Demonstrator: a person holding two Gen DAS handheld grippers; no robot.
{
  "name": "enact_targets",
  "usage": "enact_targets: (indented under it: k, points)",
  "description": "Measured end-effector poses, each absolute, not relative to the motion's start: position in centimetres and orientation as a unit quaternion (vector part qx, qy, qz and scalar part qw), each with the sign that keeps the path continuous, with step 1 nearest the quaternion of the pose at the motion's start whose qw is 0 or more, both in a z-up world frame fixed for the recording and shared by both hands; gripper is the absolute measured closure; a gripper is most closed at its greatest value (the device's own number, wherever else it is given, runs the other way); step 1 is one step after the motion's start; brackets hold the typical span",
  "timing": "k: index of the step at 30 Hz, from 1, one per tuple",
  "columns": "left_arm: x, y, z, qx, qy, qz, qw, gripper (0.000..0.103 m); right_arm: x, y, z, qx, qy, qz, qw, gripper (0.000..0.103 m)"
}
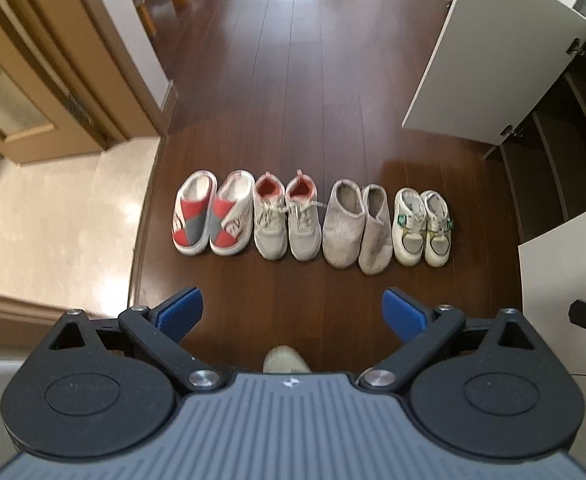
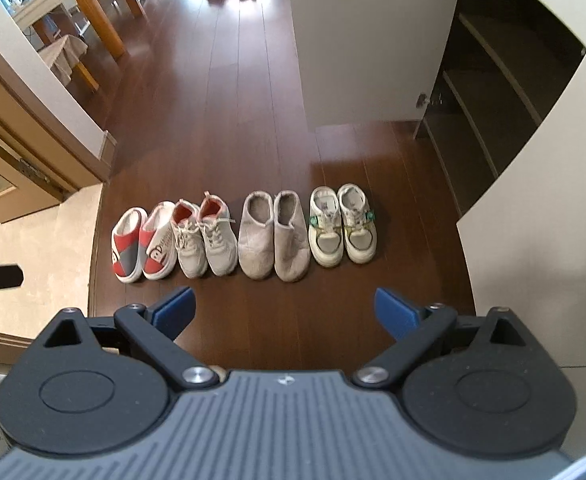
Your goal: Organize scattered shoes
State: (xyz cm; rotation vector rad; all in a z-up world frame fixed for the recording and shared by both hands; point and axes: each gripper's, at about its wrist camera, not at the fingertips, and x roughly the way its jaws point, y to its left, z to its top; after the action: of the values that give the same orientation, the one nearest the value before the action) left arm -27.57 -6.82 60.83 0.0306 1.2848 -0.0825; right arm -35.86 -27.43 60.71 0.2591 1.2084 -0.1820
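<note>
Four shoe pairs (image 1: 313, 220) in a row, eight shoes, wooden floor (image 1: 293, 100)

My right gripper (image 2: 285, 314) hangs wide apart, empty, above the dark wood floor (image 2: 253, 100); at twelve o'clock four pairs line up: red-grey slip-ons (image 2: 143, 240), laced sneakers (image 2: 205, 236), beige slippers (image 2: 273, 236), small white sneakers (image 2: 343, 230)

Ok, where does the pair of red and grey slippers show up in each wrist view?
Left wrist view: the red and grey slippers sit at the left end of the shoe row, left of centre.
Right wrist view: the red and grey slippers are again the row's left end, further left in the picture and lower.
Shared landmark: the white cabinet door stands open beyond the row's right end in both.
</note>
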Motion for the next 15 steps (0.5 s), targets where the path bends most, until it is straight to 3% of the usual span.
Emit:
enact_targets:
  k: [11, 15]
  points:
    - [-20.4, -1.2, 55.6, 0.012, 0.595, -0.019, 0.803, 0.005, -26.5, -22.8, 54.7, 0.1, 0.612, -0.058, 0.782, 0.011]
    - [-14.4, 2.4, 52.6, 0.036, 0.595, -0.039, 0.802, 0.005, -21.1, -19.4, 51.8, 0.103, 0.628, -0.073, 0.768, 0.011]
